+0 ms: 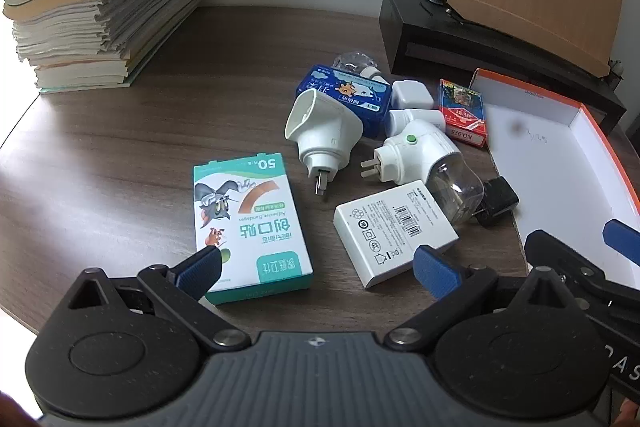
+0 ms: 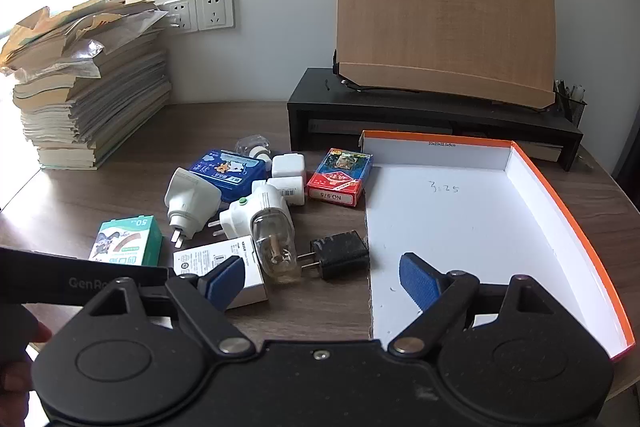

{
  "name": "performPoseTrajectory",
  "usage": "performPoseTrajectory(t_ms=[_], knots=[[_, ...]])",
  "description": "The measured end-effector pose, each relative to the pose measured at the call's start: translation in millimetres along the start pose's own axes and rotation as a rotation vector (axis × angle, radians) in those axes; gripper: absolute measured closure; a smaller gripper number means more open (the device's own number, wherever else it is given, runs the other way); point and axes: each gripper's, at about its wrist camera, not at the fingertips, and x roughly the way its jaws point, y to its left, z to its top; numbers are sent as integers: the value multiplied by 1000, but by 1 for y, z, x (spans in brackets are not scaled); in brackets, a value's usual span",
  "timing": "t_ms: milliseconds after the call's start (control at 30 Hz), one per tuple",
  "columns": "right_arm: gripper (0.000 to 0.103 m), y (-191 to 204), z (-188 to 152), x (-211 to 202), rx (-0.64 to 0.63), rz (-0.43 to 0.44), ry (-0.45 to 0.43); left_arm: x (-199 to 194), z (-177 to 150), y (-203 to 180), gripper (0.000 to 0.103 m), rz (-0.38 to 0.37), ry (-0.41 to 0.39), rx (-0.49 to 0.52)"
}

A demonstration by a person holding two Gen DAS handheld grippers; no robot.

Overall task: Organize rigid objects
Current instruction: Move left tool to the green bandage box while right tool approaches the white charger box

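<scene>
**A:** What is largest on the dark wood-grain desk [image 2: 120, 163]?

**B:** A shallow white cardboard box lid with an orange rim [image 2: 568, 211], empty, on the right side. It looks set there as the bin for the loose items heaped just left of it.

**A:** And the heap?

**B:** Going down in size: a green-and-white carton of adhesive bandages [image 1: 250, 223], a flat white rectangular power adapter [image 1: 394, 231], a white plug-in vaporiser with a clear bottle [image 2: 264, 223], a red box of playing cards [image 2: 340, 177], and a small black charger plug [image 2: 340, 255] beside the lid's edge (a few white cubes behind are possibly more chargers; too crowded to tell).

**A:** The grippers?

**B:** The left gripper [image 1: 316, 269] hovers above bandage carton and adapter, the right gripper [image 2: 322, 277] over the black plug and the lid's edge. Both spread wide, holding nothing.
</scene>
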Motion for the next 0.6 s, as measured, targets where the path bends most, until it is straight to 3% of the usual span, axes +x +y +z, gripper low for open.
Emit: performPoseTrajectory(t_ms=[600], knots=[[4,0,-7,9,25,-6,31,12,-5,23,0,-23,20,-56]])
